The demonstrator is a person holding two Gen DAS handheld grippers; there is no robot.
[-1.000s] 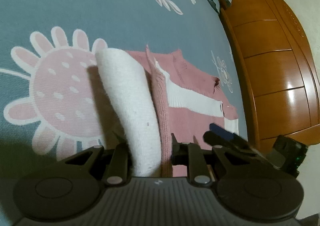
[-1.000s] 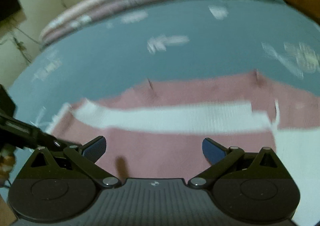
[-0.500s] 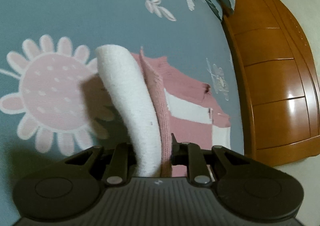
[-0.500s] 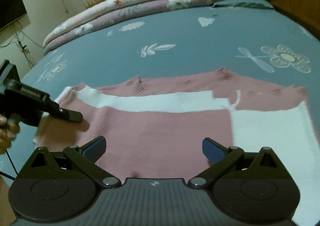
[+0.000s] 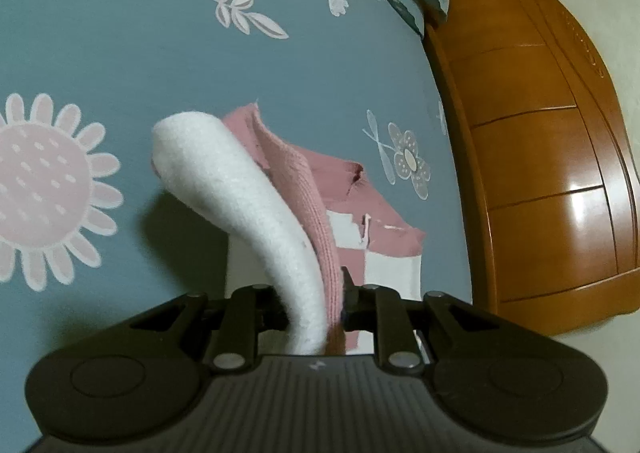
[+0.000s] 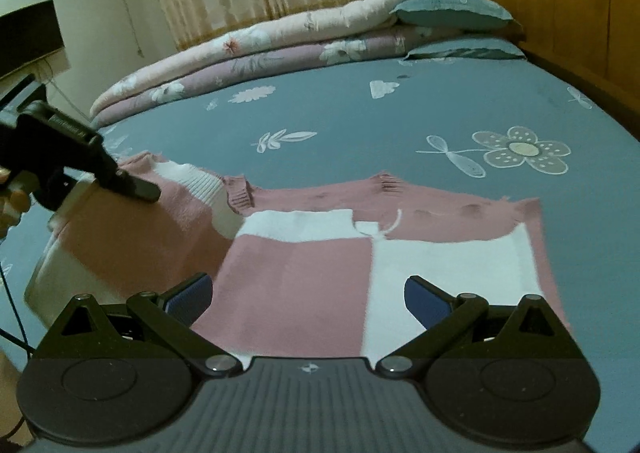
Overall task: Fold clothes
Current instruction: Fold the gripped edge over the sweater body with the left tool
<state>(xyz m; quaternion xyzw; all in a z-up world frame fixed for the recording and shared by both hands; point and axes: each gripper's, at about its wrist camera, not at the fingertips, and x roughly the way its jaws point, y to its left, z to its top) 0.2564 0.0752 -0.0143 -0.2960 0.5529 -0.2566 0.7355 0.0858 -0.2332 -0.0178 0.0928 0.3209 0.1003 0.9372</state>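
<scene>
1. Pink-and-white sweater (image 6: 320, 273) lies flat on the blue bed (image 6: 360, 121), long axis across the right wrist view; its left side is lifted off the sheet.
2. Left claw (image 5: 328, 305) is clamped on that lifted edge, white and pink layers pinched together.
3. Right claw (image 6: 308, 293) is spread wide, empty, hovering over the hem.
4. Judgement: fold goes left-to-right over the body; left hand carries it.

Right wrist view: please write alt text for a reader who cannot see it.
A pink and white sweater lies on a blue flowered bedsheet, its left side lifted and folding inward, pinched by the left gripper. The right gripper hovers open above the sweater's near edge, holding nothing. Folded quilts and pillows lie at the far end.
</scene>
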